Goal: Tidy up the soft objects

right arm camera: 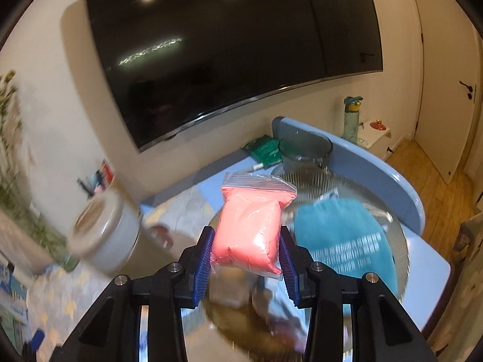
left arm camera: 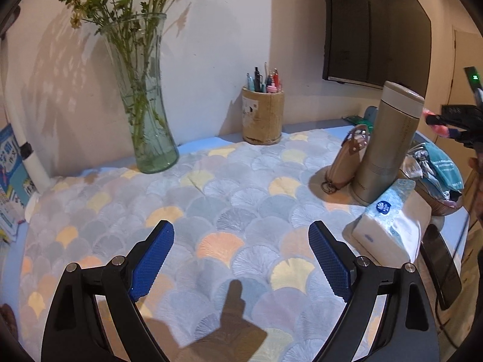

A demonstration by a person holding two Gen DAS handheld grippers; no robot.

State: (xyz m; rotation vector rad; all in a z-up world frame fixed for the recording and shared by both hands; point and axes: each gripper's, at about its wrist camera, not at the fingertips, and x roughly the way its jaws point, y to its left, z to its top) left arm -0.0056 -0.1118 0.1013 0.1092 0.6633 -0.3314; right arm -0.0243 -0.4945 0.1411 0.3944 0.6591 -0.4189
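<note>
Gripping a soft pink pouch sealed in a clear zip bag (right arm camera: 252, 235) between the blue pads of the right gripper (right arm camera: 246, 249), holding it in the air above a round ribbed glass tray (right arm camera: 403, 250) with a teal packet (right arm camera: 344, 241) lying in it. Hovering wide open and empty, the left gripper (left arm camera: 241, 259) over the fan-patterned pastel tablecloth (left arm camera: 211, 199), near a wrapped white tissue pack (left arm camera: 389, 226) and a tall beige thermos (left arm camera: 386, 144).
</note>
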